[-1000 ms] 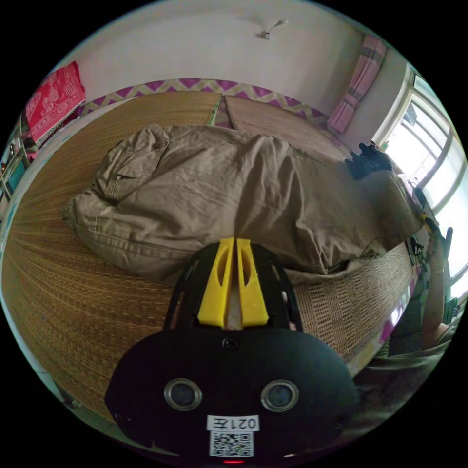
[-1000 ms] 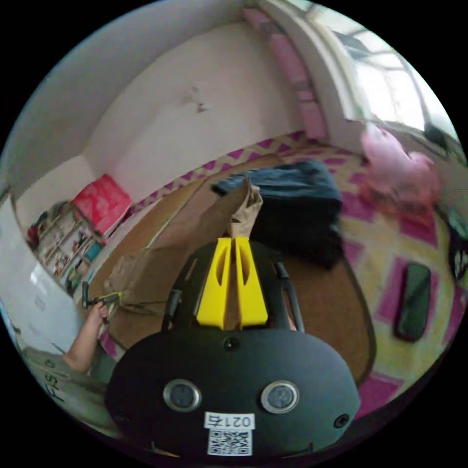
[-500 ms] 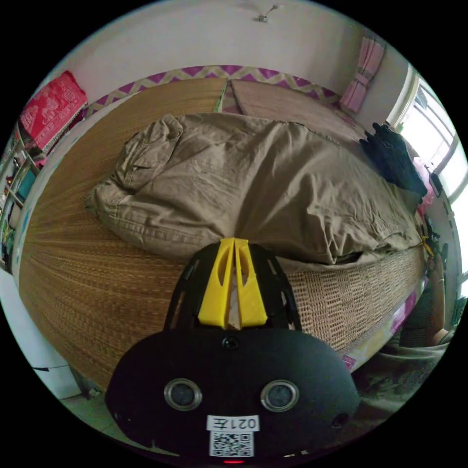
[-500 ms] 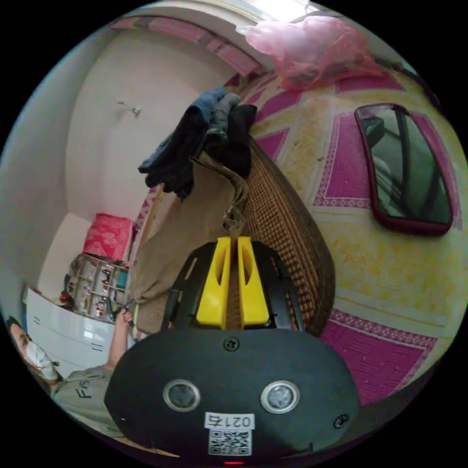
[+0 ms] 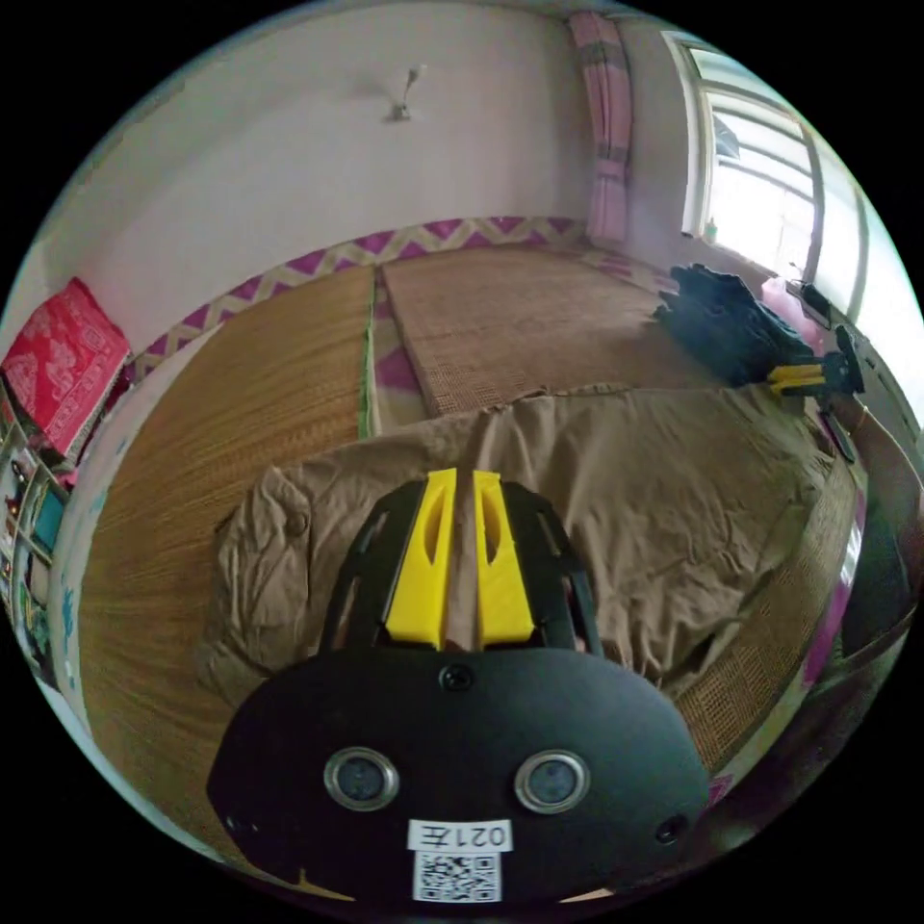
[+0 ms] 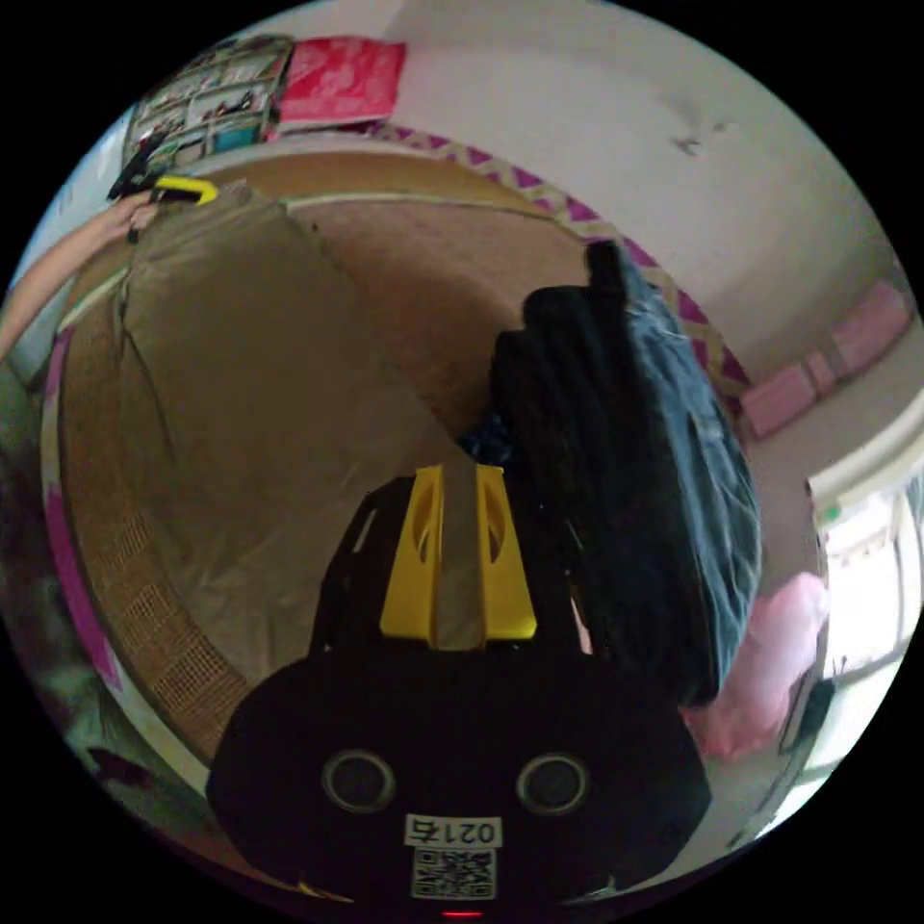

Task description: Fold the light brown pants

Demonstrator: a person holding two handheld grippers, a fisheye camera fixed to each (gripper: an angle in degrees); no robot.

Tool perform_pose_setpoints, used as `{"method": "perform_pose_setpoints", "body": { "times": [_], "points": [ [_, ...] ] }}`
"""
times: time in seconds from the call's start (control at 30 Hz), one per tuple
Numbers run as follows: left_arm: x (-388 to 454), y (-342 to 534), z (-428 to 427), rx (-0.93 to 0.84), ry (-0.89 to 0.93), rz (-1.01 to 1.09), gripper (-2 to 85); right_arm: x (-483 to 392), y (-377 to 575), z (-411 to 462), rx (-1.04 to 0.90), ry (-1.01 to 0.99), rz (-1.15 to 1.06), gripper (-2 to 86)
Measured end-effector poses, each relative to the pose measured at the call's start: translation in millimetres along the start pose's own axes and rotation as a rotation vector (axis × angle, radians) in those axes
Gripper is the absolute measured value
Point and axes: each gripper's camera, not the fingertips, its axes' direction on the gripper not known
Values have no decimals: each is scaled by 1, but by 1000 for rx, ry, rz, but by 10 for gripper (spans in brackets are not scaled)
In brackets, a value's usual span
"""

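The light brown pants (image 5: pixel 664 481) lie stretched lengthwise on a woven mat bed (image 5: pixel 241 404), with the waist end rumpled at the left. My left gripper (image 5: pixel 460 478) is shut on a strip of the pants' fabric near the waist end. In the right gripper view, my right gripper (image 6: pixel 460 474) is shut on the other end of the pants (image 6: pixel 241 385). Each gripper is also in sight far off in the other view: the right gripper (image 5: pixel 807 376) held by a hand, the left gripper (image 6: pixel 181 191) likewise.
A pile of dark clothes (image 6: pixel 626 462) lies on the mat right beside the right gripper. Past the pile are a pink bag (image 6: pixel 765 664) and a window (image 5: pixel 760 183). A red cloth (image 5: pixel 58 366) and shelves (image 6: pixel 202 96) stand at the far end. The mat's front edge (image 5: pixel 770 674) runs near the person.
The pants, puffed up and partly lifted before, now lie lower and flatter, stretched between the grippers. Both cameras swung a lot. Both grippers stayed shut on the fabric.
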Motion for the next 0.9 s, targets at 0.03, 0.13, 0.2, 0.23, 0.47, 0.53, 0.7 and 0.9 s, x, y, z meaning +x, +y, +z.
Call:
{"method": "perform_pose_setpoints", "body": {
  "times": [0.03,0.13,0.2,0.23,0.47,0.53,0.7,0.9],
  "points": [
    [-4,-11,8,0,23,35,40,0,-17,17,-33,-66,-65,86],
    [-12,-33,28,-20,33,145,69,3,-48,53,-141,-163,-140,103],
    [-16,-43,42,-69,30,205,81,2,-57,66,-169,-147,-182,88],
    [-19,-49,51,-102,32,235,84,4,-62,71,-176,-172,-183,73],
    [-39,-67,65,-110,95,279,84,-3,-67,46,-71,-122,-209,-9],
    [-44,-70,65,-97,120,273,83,-5,-64,35,-45,-114,-208,-10],
    [-51,-76,69,-93,166,285,84,-2,-52,-1,57,-168,-173,-10],
    [-47,-80,82,-166,176,342,75,10,-22,-50,181,-230,-93,-10]
  ]
}}
